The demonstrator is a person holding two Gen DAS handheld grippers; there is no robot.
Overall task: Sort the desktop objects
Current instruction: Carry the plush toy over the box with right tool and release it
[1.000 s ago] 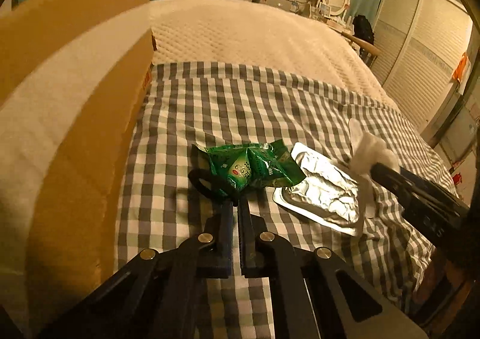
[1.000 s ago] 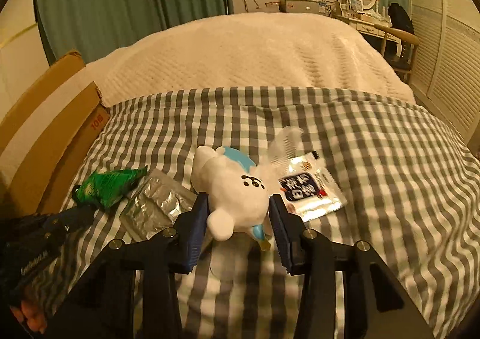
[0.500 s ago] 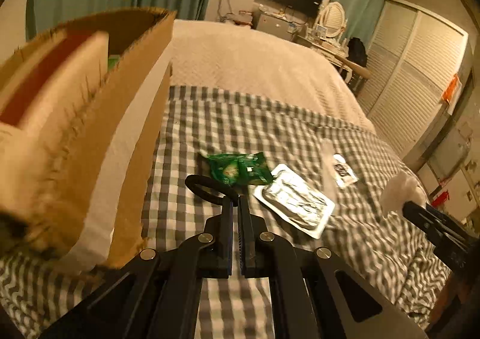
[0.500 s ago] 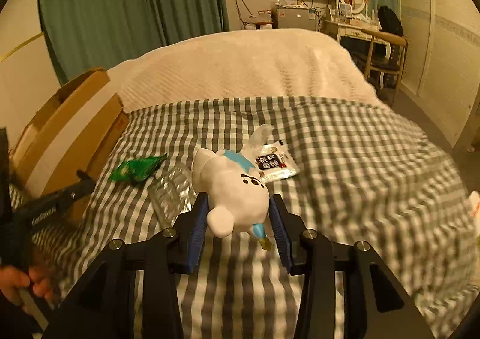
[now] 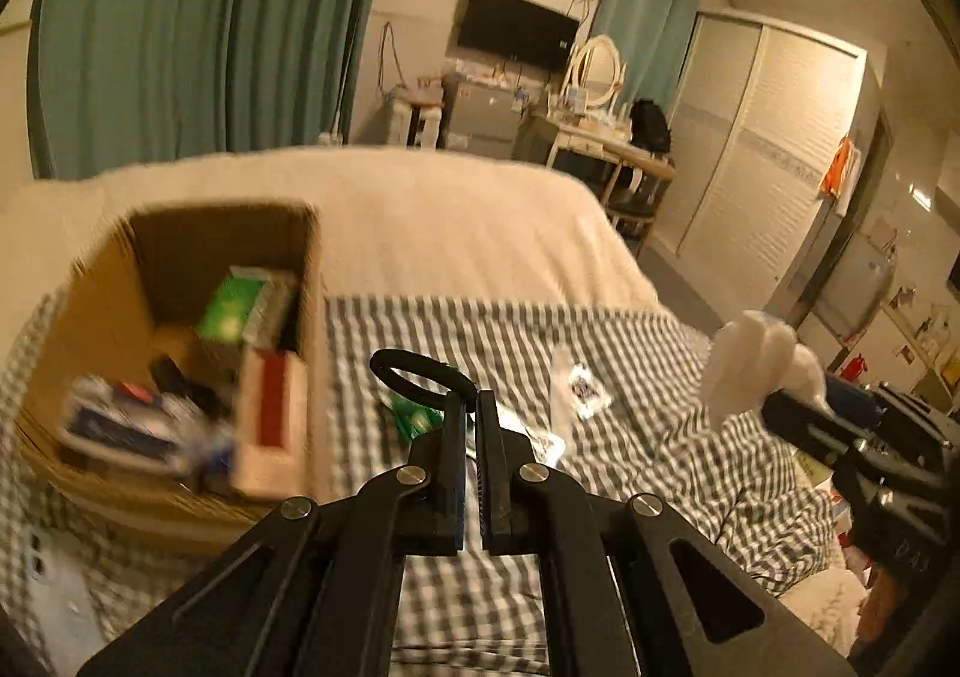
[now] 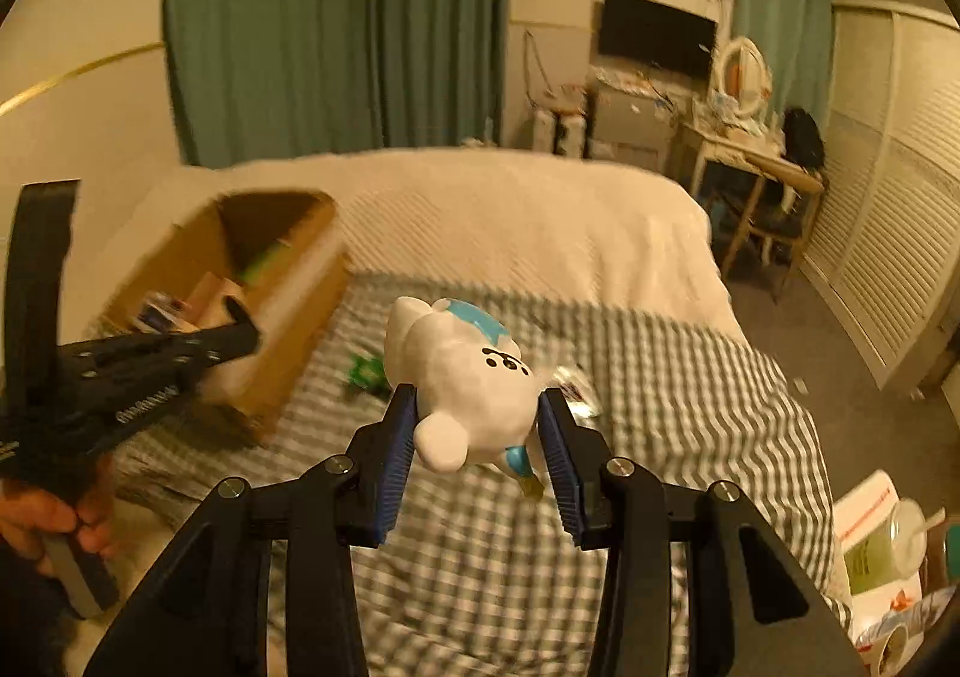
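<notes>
My left gripper [image 5: 471,398] is shut on a black loop [image 5: 447,380] that sticks out from its tips, high above the checked cloth [image 5: 600,329]. The open cardboard box [image 5: 312,317] stands just left of it with several small boxes inside. My right gripper [image 6: 478,394] is shut on a white plush toy [image 6: 462,371] with blue patches, held in the air over the cloth. In the left wrist view the toy [image 5: 753,371] shows at the right. A green packet [image 5: 414,419], a foil packet [image 5: 540,443] and a small sachet [image 5: 585,386] lie on the cloth below.
The box [image 6: 300,329] stands at the bed's left side, with my left gripper [image 6: 240,332] and a person's hand [image 6: 54,515] in front of it. A cream bedspread [image 6: 510,221] covers the far bed. A desk [image 6: 756,155] and wardrobe doors stand right. Cups and papers [image 6: 882,551] sit lower right.
Both grippers have risen well above the cloth, carrying the loop and the toy. The left one now looks down into the box, whose contents have come into sight.
</notes>
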